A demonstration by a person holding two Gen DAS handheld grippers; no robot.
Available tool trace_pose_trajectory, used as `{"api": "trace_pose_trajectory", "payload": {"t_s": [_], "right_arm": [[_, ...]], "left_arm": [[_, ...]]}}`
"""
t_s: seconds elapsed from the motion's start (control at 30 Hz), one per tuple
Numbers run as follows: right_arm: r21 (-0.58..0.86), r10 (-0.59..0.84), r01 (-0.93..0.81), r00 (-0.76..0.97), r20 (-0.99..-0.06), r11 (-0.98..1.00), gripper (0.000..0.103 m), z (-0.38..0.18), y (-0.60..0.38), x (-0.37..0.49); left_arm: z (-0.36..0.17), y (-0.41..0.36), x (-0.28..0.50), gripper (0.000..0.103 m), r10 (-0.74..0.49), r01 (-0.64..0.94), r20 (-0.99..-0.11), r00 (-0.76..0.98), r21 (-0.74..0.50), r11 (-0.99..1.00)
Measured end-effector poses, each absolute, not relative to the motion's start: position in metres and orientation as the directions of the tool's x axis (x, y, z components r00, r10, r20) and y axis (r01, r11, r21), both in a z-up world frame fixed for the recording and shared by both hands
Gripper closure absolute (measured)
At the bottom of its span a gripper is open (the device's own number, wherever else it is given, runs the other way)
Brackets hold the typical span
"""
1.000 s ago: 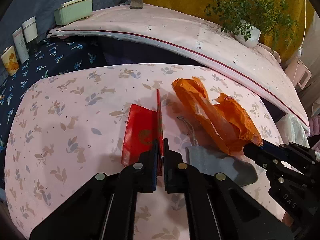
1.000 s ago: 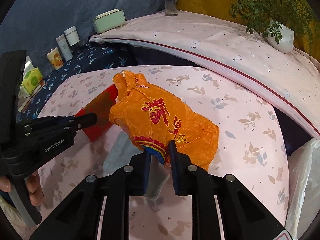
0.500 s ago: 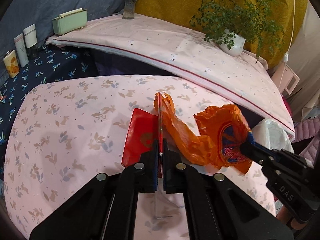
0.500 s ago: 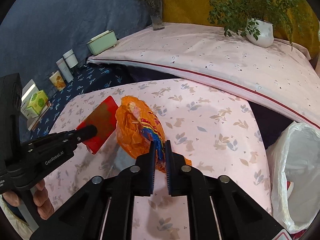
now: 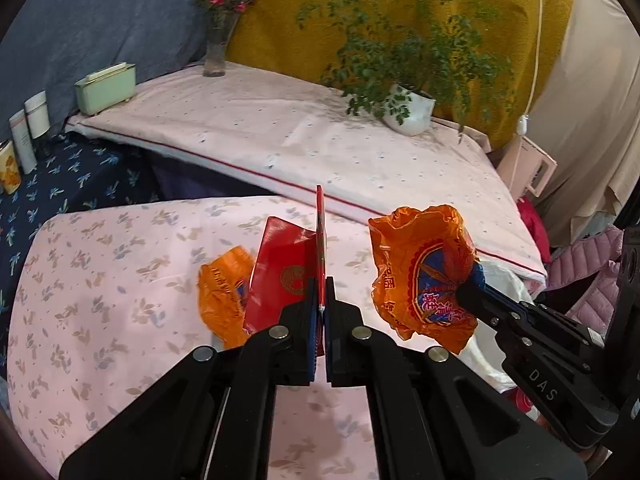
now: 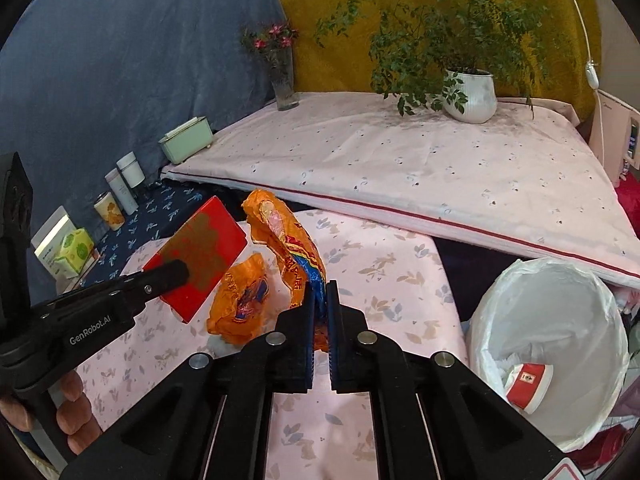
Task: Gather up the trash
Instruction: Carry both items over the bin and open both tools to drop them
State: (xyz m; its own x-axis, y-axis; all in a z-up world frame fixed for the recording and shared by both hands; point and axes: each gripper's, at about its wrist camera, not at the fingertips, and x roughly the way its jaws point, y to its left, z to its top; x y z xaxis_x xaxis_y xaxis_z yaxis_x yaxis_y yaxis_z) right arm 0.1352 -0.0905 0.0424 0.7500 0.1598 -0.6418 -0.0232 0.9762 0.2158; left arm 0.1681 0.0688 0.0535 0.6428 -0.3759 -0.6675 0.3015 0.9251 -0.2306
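My left gripper (image 5: 321, 307) is shut on a flat red packet (image 5: 282, 272), held edge-up above the pink table; it also shows in the right wrist view (image 6: 200, 254). My right gripper (image 6: 320, 304) is shut on an orange plastic bag (image 6: 288, 240), lifted off the table; the bag also shows in the left wrist view (image 5: 424, 276). A second crumpled orange bag (image 6: 240, 304) lies on the table under the packet. A bin lined with a white bag (image 6: 552, 320) stands at the right, below the table edge, with a red-and-white cup (image 6: 528, 380) inside.
A higher white-clothed table (image 6: 400, 160) behind carries a potted plant (image 6: 472, 96), a flower vase (image 6: 284, 88) and a green box (image 6: 186, 144). Jars and boxes (image 6: 116, 196) stand on a dark blue cloth at the left.
Both grippers have risen and drawn back. The orange bag has been lifted off the table in the right gripper. The second orange bag and the bin have come into view.
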Motion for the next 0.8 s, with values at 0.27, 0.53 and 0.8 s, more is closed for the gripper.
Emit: {"api": "trace_pose_trajectory", "payload": {"t_s": [0.27,0.53,0.8], "right_arm": [[0.235,0.096,0.066,0.781,-0.617,0.970,0.098,0.061,-0.138,0.111],[0.242,0.017,0.160,0.801,-0.598,0.957,0.098,0.069,-0.190,0.085],[0.265,-0.064,0.275,0.796,-0.602,0.924,0.098,0.061,-0.249,0.060]], "left_arm": [[0.069,0.013,0.154,0.101,-0.430,0.387,-0.653,0.623,-0.221,0.895],[0.074,-0.050,0.138,0.101,-0.486,0.480,-0.655,0.579,-0.208,0.852],[0.065,-0.106,0.129,0.101,-0.540,0.553,-0.671,0.508,-0.227,0.801]]}}
